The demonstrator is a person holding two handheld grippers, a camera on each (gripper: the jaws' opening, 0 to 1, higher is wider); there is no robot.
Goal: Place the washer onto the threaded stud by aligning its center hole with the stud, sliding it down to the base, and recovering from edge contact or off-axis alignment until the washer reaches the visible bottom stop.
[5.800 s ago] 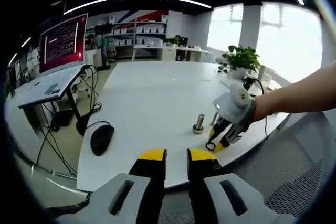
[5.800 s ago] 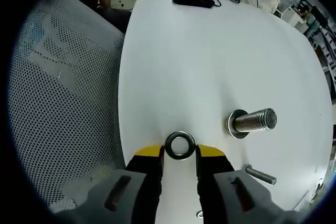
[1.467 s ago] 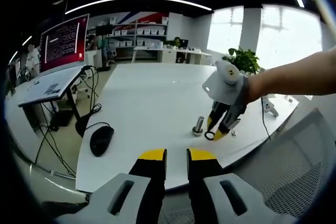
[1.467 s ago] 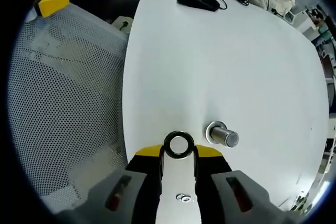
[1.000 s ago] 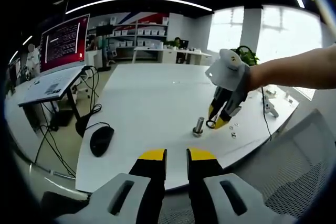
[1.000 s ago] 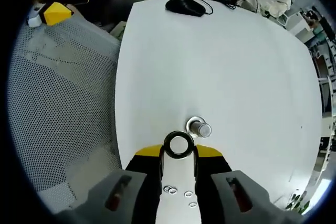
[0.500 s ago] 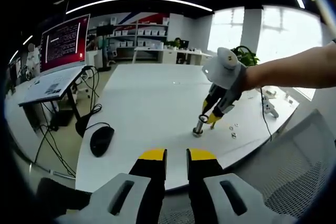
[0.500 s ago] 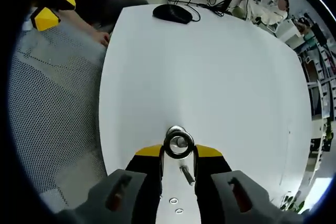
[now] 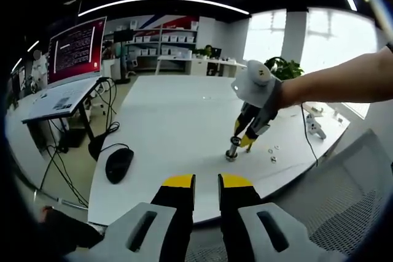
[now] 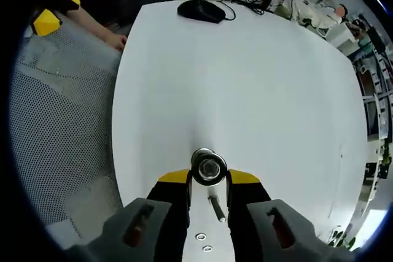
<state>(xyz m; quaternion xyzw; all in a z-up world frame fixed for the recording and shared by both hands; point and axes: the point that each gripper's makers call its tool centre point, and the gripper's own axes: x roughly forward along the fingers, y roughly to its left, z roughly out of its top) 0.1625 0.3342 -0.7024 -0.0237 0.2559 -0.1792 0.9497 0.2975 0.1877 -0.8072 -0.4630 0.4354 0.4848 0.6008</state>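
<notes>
In the right gripper view the right gripper (image 10: 209, 178) has its jaws clenched on the washer (image 10: 209, 169), which sits directly over the top of the stud (image 10: 205, 155) standing on the white counter (image 10: 245, 78), the stud's end showing through the washer's hole. A loose bolt (image 10: 215, 208) and small washers (image 10: 202, 242) lie on the counter between the jaws, and a mouse (image 10: 201, 10) rests at the far edge. In the left gripper view the left gripper (image 9: 206, 181) hangs off the counter's near edge with its jaws released and holding nothing, well apart from the stud (image 9: 232, 148).
</notes>
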